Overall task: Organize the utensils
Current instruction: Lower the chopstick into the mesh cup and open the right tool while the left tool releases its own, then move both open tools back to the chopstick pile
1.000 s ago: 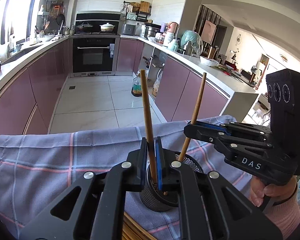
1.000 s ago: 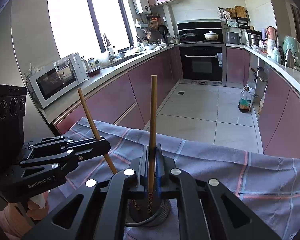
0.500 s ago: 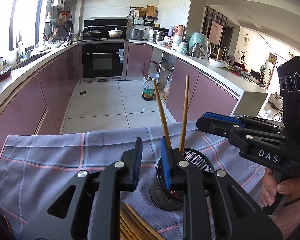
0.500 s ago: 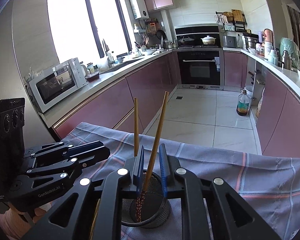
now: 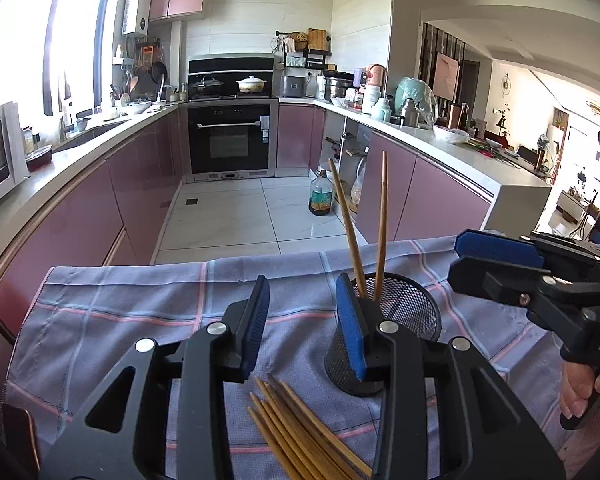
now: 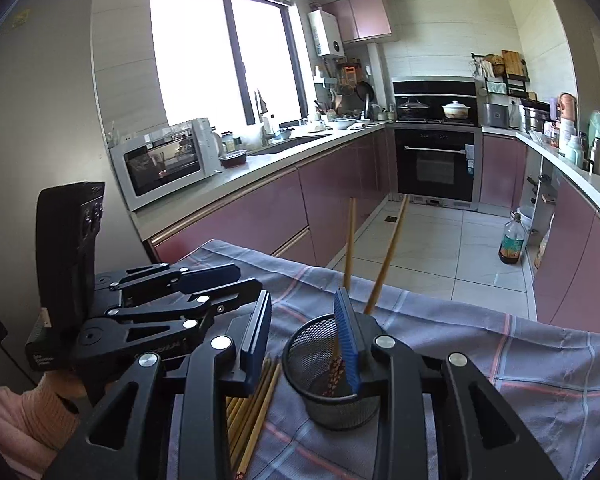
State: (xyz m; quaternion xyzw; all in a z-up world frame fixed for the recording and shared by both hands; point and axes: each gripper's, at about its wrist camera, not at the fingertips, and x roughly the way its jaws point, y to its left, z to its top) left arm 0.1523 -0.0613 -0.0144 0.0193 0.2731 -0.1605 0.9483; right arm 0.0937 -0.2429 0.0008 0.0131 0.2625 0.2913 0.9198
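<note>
Both claws are matte black plastic with angular, cut-out arms, round silver screw heads at the pivots and ribbed blue pads lining the inner finger faces. The left claw point(image 5: 302, 328) carries white "GenRobot.AI" lettering on its side and a tall black box with three round lenses behind it. The right claw point(image 6: 306, 334) shows white letters "DA" on its flank. A hand point(image 5: 584, 390) grips its handle. A pink ribbed knit sleeve point(image 6: 28, 420) covers the left wrist.

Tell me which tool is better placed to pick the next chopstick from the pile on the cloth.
Probably the left tool. Its opening jaws are empty and the loose chopsticks lie directly below them; from the right tool they lie off to the side, beside the mesh cup.
</note>
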